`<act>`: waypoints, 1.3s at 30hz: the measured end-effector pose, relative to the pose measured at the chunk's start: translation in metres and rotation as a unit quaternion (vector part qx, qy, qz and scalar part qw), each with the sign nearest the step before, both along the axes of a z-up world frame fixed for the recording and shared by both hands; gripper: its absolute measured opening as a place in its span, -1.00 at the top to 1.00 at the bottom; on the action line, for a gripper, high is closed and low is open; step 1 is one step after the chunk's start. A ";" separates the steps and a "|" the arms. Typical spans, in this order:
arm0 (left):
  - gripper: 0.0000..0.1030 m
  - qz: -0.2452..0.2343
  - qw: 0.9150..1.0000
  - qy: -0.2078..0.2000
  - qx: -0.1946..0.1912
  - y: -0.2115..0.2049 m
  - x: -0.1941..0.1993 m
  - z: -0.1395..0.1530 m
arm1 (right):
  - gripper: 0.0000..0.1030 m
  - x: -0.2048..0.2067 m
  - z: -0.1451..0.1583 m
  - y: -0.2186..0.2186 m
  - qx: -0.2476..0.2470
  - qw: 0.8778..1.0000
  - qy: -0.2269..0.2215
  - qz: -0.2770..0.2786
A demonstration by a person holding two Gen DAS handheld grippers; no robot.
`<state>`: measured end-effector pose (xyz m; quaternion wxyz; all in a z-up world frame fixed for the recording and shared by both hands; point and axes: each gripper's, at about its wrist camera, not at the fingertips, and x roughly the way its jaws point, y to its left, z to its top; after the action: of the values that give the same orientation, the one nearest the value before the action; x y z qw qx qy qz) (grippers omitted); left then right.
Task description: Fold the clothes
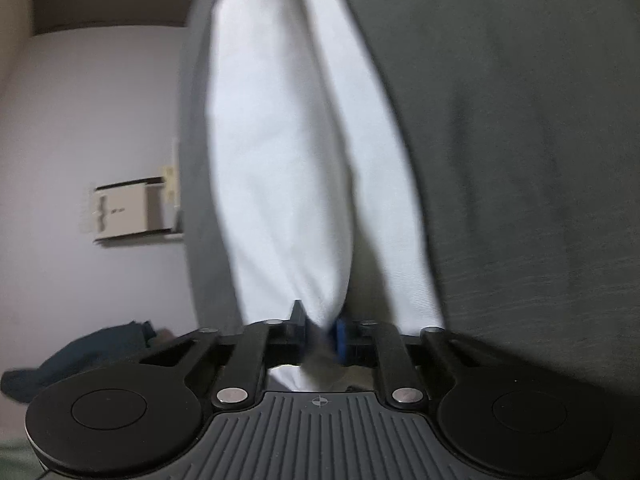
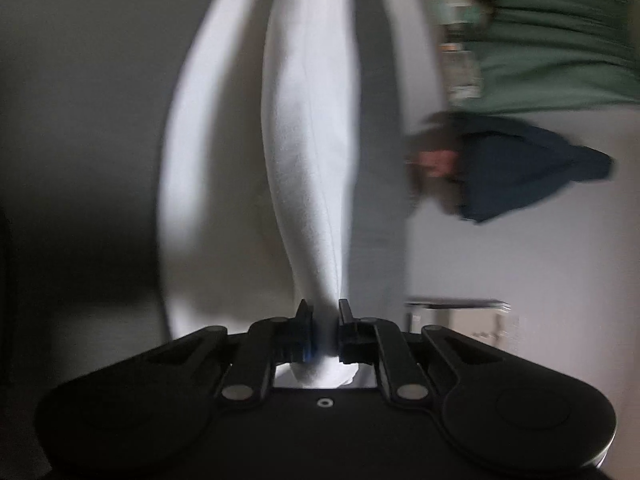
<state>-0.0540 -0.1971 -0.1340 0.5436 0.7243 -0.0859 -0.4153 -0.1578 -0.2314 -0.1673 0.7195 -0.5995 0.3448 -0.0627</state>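
Left gripper (image 1: 320,330) clamped on a bunched edge of white garment (image 1: 280,160); cloth pinched between the pads and stretching away up the frame in long folds. Dark grey fabric surface (image 1: 520,120) beside it to the right, pale wall to the left. Right gripper (image 2: 324,326) likewise pinched narrow on white garment (image 2: 308,140), a tuft poking out behind the jaws. Navy garment (image 2: 528,168) heaped apart at right, green cloth (image 2: 560,40) beyond it. Both views motion-blurred.
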 end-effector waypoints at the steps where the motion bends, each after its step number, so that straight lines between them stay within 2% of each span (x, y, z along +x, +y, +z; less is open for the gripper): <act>1: 0.77 0.001 1.000 0.000 -0.016 0.003 0.000 0.006 | 0.78 -0.003 -0.001 0.000 0.001 1.000 0.008 0.001; 2: 0.78 0.003 0.999 0.000 -0.032 0.005 0.000 0.011 | 0.78 -0.005 -0.003 0.001 0.002 1.000 0.017 0.001; 4: 0.78 0.000 0.999 0.009 -0.046 0.012 -0.003 0.017 | 0.79 -0.011 -0.022 0.003 -0.012 0.998 0.065 0.019; 5: 0.78 -0.002 0.999 0.017 -0.043 0.016 -0.005 0.017 | 0.79 -0.011 -0.027 0.003 -0.013 0.997 0.078 0.021; 8: 0.78 -0.026 0.999 0.042 0.002 0.023 -0.016 -0.001 | 0.80 -0.011 -0.043 0.004 -0.014 0.993 0.117 0.029; 11: 0.78 -0.046 0.998 0.044 0.029 0.029 -0.023 -0.010 | 0.80 -0.009 -0.038 0.005 -0.009 0.993 0.113 0.023; 15: 0.78 -0.030 0.998 0.055 0.005 0.032 -0.019 -0.003 | 0.79 -0.015 -0.042 0.009 -0.012 0.991 0.134 0.029; 19: 0.77 -0.030 0.998 0.038 0.027 0.035 -0.016 -0.015 | 0.79 -0.022 -0.039 0.011 -0.008 0.990 0.135 0.027; 24: 0.76 -0.024 0.999 0.041 0.022 0.039 -0.016 -0.013 | 0.64 -0.039 -0.041 0.016 -0.040 0.990 0.126 0.041; 25: 0.71 -0.027 0.999 0.034 0.022 0.040 -0.017 -0.014 | 0.56 -0.041 -0.039 0.018 -0.038 0.991 0.125 0.041; 28: 0.55 -0.032 0.999 0.027 0.023 0.043 -0.020 -0.009 | 0.37 -0.044 -0.018 0.022 0.015 0.994 0.105 0.017; 29: 0.28 -0.029 0.999 0.028 0.015 0.044 -0.020 -0.006 | 0.37 -0.045 -0.007 0.025 0.045 0.994 0.095 0.004; 30: -0.13 -0.023 0.999 0.028 -0.002 0.046 -0.021 -0.001 | 0.37 -0.045 0.006 0.027 0.086 0.993 0.075 -0.008; 31: -0.40 -0.017 0.999 0.034 -0.023 0.048 -0.021 0.007 | 0.38 -0.044 0.019 0.029 0.128 0.990 0.053 -0.020; 32: -0.83 -0.009 0.998 0.047 -0.051 0.049 -0.022 0.018 | 0.38 -0.039 0.032 0.031 0.188 0.981 0.021 -0.036; 34: -0.87 -0.001 0.991 0.085 -0.103 0.048 -0.023 0.039 | 0.38 -0.027 0.052 0.032 0.295 0.953 -0.037 -0.062; 36: -0.87 0.004 0.979 0.140 -0.147 0.045 -0.028 0.062 | 0.41 -0.009 0.059 0.029 0.378 0.918 -0.077 -0.088; 37: -0.87 0.004 0.972 0.166 -0.165 0.039 -0.028 0.072 | 0.52 0.002 0.056 0.027 0.403 0.905 -0.089 -0.101; 39: -0.87 -0.004 0.958 0.226 -0.176 0.015 -0.027 0.079 | 0.60 0.025 0.046 0.020 0.439 0.880 -0.113 -0.140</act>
<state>-0.0812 -0.1823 -0.0549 0.6656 0.5041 -0.0353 -0.5493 -0.1325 -0.2119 -0.1218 0.9269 -0.1565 0.3334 -0.0723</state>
